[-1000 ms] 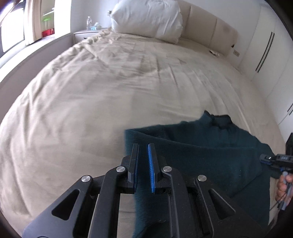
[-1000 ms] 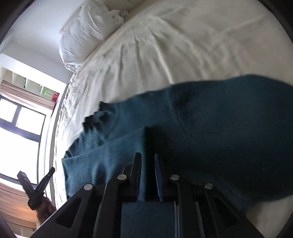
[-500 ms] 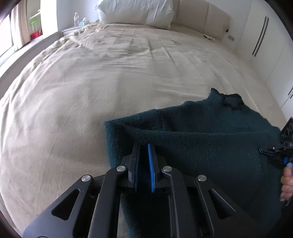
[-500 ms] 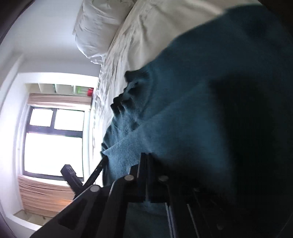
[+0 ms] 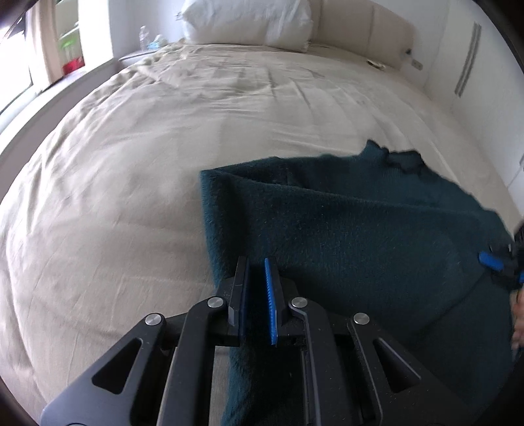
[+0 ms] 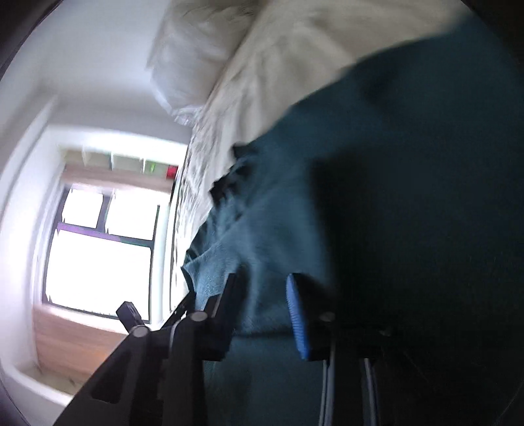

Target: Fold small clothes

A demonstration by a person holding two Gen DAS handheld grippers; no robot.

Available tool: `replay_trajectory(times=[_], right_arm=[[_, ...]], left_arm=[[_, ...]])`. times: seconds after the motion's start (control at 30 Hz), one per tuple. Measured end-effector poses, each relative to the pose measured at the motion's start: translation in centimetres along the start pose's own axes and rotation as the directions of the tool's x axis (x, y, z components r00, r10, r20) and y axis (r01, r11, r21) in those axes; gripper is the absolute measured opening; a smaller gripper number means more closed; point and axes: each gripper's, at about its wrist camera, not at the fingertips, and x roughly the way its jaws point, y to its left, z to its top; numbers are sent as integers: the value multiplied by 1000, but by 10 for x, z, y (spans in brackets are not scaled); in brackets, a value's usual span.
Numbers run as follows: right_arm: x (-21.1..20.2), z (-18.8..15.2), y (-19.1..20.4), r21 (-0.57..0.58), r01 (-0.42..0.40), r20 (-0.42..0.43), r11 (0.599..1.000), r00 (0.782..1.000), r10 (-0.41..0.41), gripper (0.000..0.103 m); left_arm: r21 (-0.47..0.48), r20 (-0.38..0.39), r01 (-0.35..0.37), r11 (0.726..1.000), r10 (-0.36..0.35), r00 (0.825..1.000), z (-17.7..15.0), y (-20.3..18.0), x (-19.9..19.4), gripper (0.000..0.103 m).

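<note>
- On the bed (image 5: 163, 147), wrinkled beige sheet; pillow (image 5: 245, 19) at 12 o'clock.
- Fuzzy teal sweater (image 5: 360, 229) at 3 o'clock, folded.
- Left gripper (image 5: 257, 275) pinches its edge; right gripper (image 6: 262, 295) spread.

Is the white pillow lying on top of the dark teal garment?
No, the pillow sits at the bed's head, far from the garment.

Dk teal fuzzy sweater (image 5: 360, 229), folded over, on bed.
</note>
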Motion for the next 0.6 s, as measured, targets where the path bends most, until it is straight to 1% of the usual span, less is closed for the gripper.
replay_trajectory(times=[0.03, 0.07, 0.1, 0.13, 0.17, 0.2, 0.23, 0.27, 0.3, 0.33, 0.37, 0.4, 0.47, 0.5, 0.57, 0.6], right_arm=[[-17, -4, -2, -11, 24, 36, 1000, 999, -23, 37], [-40, -7, -6, -19, 70, 90, 997, 994, -68, 46], [-73, -13, -12, -7, 97, 163, 995, 982, -94, 49], [-109, -18, -24, 31, 97, 244, 995, 964, -102, 55], [-135, -23, -34, 70, 93, 300, 993, 947, -110, 59], [-171, -29, -50, 130, 99, 379, 987, 915, -141, 60], [-205, -36, -67, 196, 109, 448, 974, 874, -188, 63], [-233, -42, -85, 266, 110, 494, 958, 838, -233, 63], [-257, -49, -103, 337, 96, 518, 937, 811, -270, 63], [-269, -53, -114, 382, 89, 524, 920, 800, -294, 63], [-286, -59, -129, 439, 70, 536, 896, 780, -323, 63], [-301, -64, -139, 457, 38, 568, 889, 757, -324, 62], [-317, -69, -150, 476, 17, 601, 879, 723, -340, 60], [-321, -69, -156, 493, 2, 612, 870, 710, -348, 60], [-321, -67, -162, 504, -38, 633, 863, 697, -338, 59], [-321, -63, -166, 511, -44, 637, 858, 690, -344, 59]], left_arm=[[-3, 14, -3, 1000, 3, 1000, 0, -2, -7, 9], [1, 48, 7, 1000, -7, 999, -1, -6, -18, 9], [4, 69, 18, 1000, -19, 997, -2, -11, -26, 9], [8, 104, 45, 999, -45, 994, -3, -18, -39, 9], [9, 121, 59, 998, -59, 991, -3, -22, -46, 10], [9, 143, 78, 997, -79, 987, -4, -30, -55, 12], [9, 154, 93, 996, -93, 984, -4, -36, -60, 23], [5, 163, 114, 993, -113, 980, -4, -43, -65, 48], [-5, 171, 149, 989, -146, 974, -4, -50, -70, 65], [-17, 188, 185, 983, -179, 966, -7, -57, -74, 85], [-23, 203, 207, 978, -198, 959, -9, -65, -79, 87], [-23, 202, 228, 973, -219, 955, -10, -72, -80, 87], [-30, 162, 260, 965, -252, 954, -12, -90, -76, 87], [-34, 150, 266, 963, -258, 954, -14, -96, -75, 87], [-35, 124, 270, 962, -264, 957, -19, -110, -73, 87], [-34, 115, 276, 961, -270, 956, -20, -115, -72, 87]])
